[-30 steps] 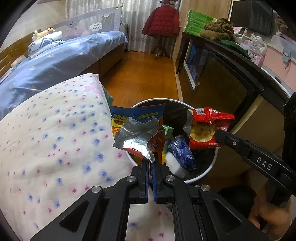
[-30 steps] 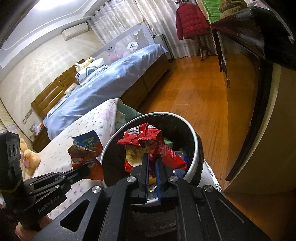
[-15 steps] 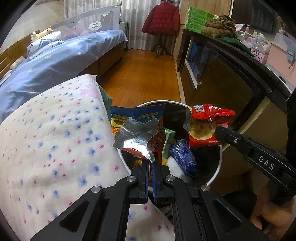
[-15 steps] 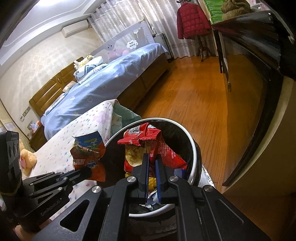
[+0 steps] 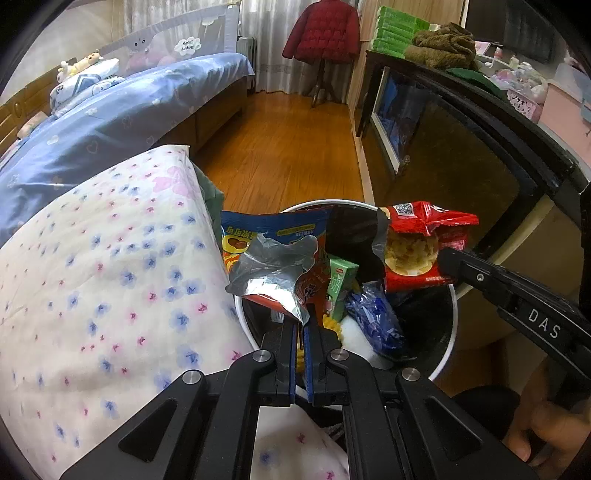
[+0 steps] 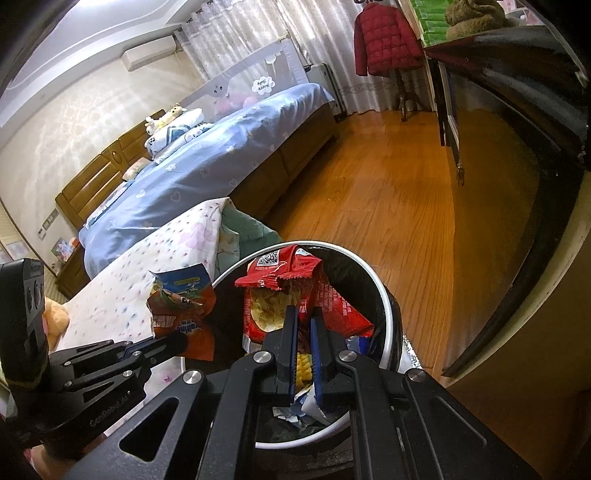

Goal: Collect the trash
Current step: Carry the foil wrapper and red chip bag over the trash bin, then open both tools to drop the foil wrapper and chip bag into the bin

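Note:
A white-rimmed trash bin (image 5: 453, 317) with a black liner stands on the floor beside the bed; it also shows in the right wrist view (image 6: 384, 295). My left gripper (image 5: 303, 325) is shut on a blue and orange foil snack bag (image 5: 273, 258), held over the bin's left rim; the bag also shows in the right wrist view (image 6: 184, 310). My right gripper (image 6: 304, 317) is shut on a red chip bag (image 6: 291, 291), held over the bin's mouth, also seen in the left wrist view (image 5: 417, 247). Inside lie a green carton (image 5: 341, 288) and a blue wrapper (image 5: 373, 317).
A flowered quilt (image 5: 103, 266) lies left of the bin. A blue bed (image 6: 221, 147) stands behind it. A dark cabinet (image 5: 461, 147) runs along the right. Wooden floor (image 6: 388, 192) stretches beyond the bin, with a red coat on a stand (image 5: 325, 33) at the far end.
Both grippers have stayed shut on their bags and shifted slightly over the bin. The view has drawn back a little.

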{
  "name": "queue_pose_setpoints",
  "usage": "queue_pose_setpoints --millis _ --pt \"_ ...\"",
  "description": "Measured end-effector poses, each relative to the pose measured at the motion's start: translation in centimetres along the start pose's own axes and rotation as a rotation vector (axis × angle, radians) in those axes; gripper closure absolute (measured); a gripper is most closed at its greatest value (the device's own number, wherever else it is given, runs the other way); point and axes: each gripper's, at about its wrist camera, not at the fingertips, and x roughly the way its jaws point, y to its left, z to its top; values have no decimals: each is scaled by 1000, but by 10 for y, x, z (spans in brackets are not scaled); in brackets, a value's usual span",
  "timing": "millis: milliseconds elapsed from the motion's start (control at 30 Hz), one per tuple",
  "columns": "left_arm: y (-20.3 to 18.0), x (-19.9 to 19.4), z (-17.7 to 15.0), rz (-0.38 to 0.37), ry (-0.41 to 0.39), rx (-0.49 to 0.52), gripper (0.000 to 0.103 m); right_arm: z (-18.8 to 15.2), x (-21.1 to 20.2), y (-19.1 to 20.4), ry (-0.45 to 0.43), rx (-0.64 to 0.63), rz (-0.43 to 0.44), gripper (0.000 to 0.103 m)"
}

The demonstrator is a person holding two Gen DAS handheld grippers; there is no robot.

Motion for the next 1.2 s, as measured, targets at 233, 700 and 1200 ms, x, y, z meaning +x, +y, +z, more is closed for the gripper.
queue_pose_setpoints --millis 233,700,1200 --pt "-2 4 3 -10 18 -1 101 1 5 -2 14 12 2 96" --pt "-3 6 7 -11 31 6 82 5 9 -4 30 18 8 93" --pt "16 -51 -32 26 -97 -80 60 -7 -13 4 11 66 72 53"
